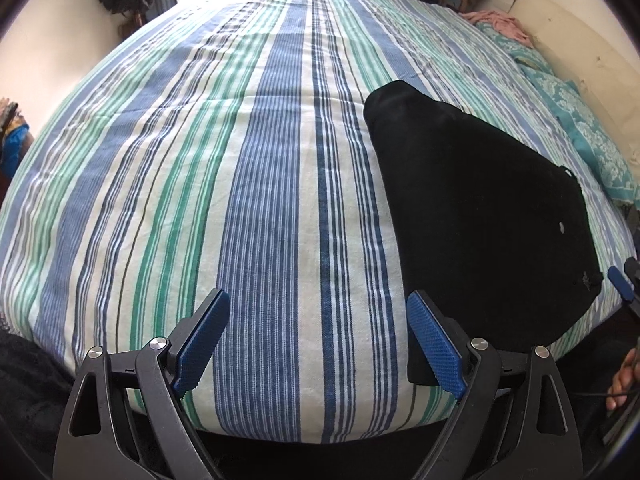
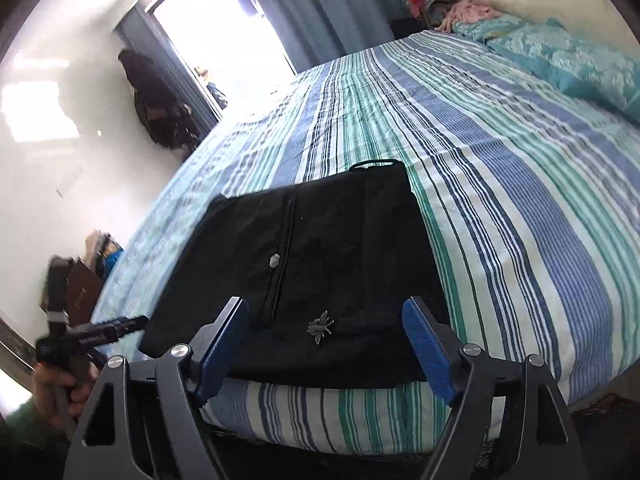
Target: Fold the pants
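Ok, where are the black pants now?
Black pants lie folded at the striped bed's near edge, directly ahead of the right gripper, right of the left gripper.

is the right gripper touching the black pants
Cannot tell. In the right wrist view the right gripper stands open over the folded black pants, but no gap or contact shows plainly.

The left wrist camera is looking along its claw [image 1: 318, 340] from the foot edge of the bed [image 1: 260, 200], facing its far end. The right wrist camera is sitting close over the folded black pants [image 2: 320, 264], angling leftward; both are sharing pants and striped bed.
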The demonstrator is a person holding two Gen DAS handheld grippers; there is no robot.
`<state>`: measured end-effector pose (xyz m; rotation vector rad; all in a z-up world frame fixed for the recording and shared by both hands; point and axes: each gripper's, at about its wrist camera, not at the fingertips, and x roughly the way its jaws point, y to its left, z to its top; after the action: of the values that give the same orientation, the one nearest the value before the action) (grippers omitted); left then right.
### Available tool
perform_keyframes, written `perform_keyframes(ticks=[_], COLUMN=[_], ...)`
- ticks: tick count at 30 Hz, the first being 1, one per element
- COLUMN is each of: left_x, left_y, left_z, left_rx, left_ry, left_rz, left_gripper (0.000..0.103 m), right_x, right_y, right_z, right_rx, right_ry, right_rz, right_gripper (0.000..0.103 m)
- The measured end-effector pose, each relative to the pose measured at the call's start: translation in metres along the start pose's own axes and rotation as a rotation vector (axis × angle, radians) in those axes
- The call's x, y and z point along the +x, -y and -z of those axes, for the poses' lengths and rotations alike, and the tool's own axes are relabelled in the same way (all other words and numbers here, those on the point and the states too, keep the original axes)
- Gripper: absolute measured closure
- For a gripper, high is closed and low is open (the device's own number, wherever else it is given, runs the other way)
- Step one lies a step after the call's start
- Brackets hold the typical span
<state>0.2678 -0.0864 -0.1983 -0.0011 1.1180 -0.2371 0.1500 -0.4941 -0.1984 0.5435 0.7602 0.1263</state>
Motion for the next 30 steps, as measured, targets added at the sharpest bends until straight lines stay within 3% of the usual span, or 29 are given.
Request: perform_keyframes(ticks=[3, 6, 10, 14, 17, 19, 20, 23, 25, 26, 30], left_x=[0.007, 0.016, 0.034, 0.050, 0.059, 0.061, 0.062, 0.068, 0.071, 0.071, 0.062], left_y=[-0.010, -0.017, -0.006, 0.006, 0.012, 0.015, 0.018, 0.031, 0.042, 0.046, 0.057], left_z=[-0.014, -0.025, -0.035, -0.044, -0.051, -0.053, -0.053, -0.052, -0.050, -0.049, -0.048], left_rx=[-0.024, -0.062, -0.064, -0.075, -0.098, -0.096, -0.088, -0.050, -0.014, -0.006, 0.021], left_ry=[-0.041, -0.078, -0.124, -0.143, -0.154, -0.145, -0.144, -0.147, -0.165, -0.186, -0.168], left_rz=[0.071, 0.158, 0.257, 0.350, 0.344, 0.337, 0.330, 0.321, 0.351, 0.401, 0.348], left_gripper=[0.012, 0.012, 0.012, 0.009, 0.007, 0.006, 0.005, 0.004, 0.019, 0.050, 0.069], right_x=[-0.009, 0.003, 0.034, 0.071, 0.098, 0.105, 0.107, 0.116, 0.121, 0.122, 0.124], right_y=[0.057, 0.099, 0.102, 0.089, 0.087, 0.083, 0.081, 0.082, 0.083, 0.082, 0.069], right_z=[-0.019, -0.038, -0.051, -0.054, -0.048, -0.047, -0.046, -0.042, -0.040, -0.040, -0.035], right_rx=[0.257, 0.366, 0.317, 0.206, 0.198, 0.228, 0.253, 0.271, 0.290, 0.294, 0.203], right_ry=[0.036, -0.066, -0.233, -0.349, -0.419, -0.412, -0.412, -0.410, -0.402, -0.397, -0.414], right_rz=[-0.126, -0.195, -0.226, -0.171, -0.185, -0.279, -0.336, -0.345, -0.346, -0.345, -0.274], right_gripper=[0.022, 0.022, 0.022, 0.022, 0.018, 0.018, 0.013, 0.011, 0.011, 0.011, 0.017])
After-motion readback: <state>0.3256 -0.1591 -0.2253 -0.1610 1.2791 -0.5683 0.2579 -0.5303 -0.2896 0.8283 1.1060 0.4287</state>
